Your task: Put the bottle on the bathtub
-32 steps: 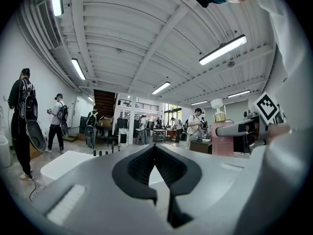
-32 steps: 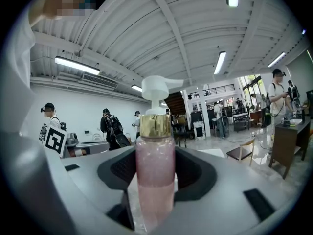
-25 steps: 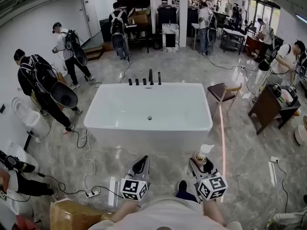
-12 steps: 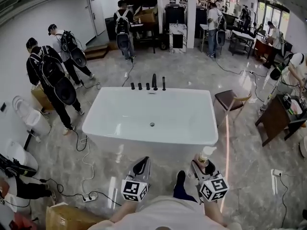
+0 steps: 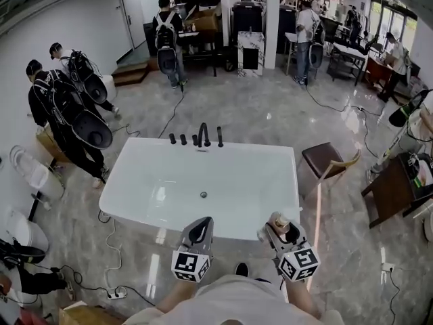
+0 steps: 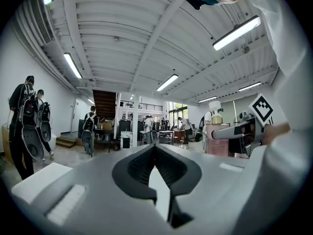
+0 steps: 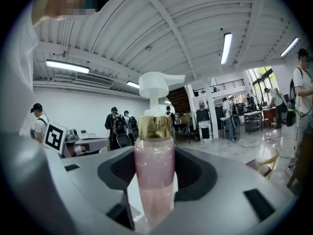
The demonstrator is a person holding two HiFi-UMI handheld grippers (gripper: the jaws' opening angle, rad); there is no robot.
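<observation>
The white bathtub (image 5: 155, 175) fills the middle of the head view, with black taps (image 5: 201, 135) on its far rim. My right gripper (image 5: 279, 226) is shut on a pink bottle (image 5: 281, 220) with a gold collar and white pump, held upright at the tub's near rim, towards its right corner. In the right gripper view the bottle (image 7: 154, 175) stands between the jaws of the right gripper (image 7: 155, 155). My left gripper (image 5: 198, 230) hangs at the near rim too, jaws together and empty. The left gripper (image 6: 154, 150) shows its tips touching; the bottle (image 6: 216, 138) appears at its right.
A brown chair (image 5: 328, 160) stands right of the tub and a dark desk (image 5: 396, 188) further right. People with backpacks (image 5: 67, 114) stand at the tub's left. A cable and power strip (image 5: 115, 293) lie on the floor near left. More people and furniture fill the back.
Both grippers have travelled forward together towards the tub, the bottle still gripped. Their tips now reach its near rim, and the tub sits closer and larger in view.
</observation>
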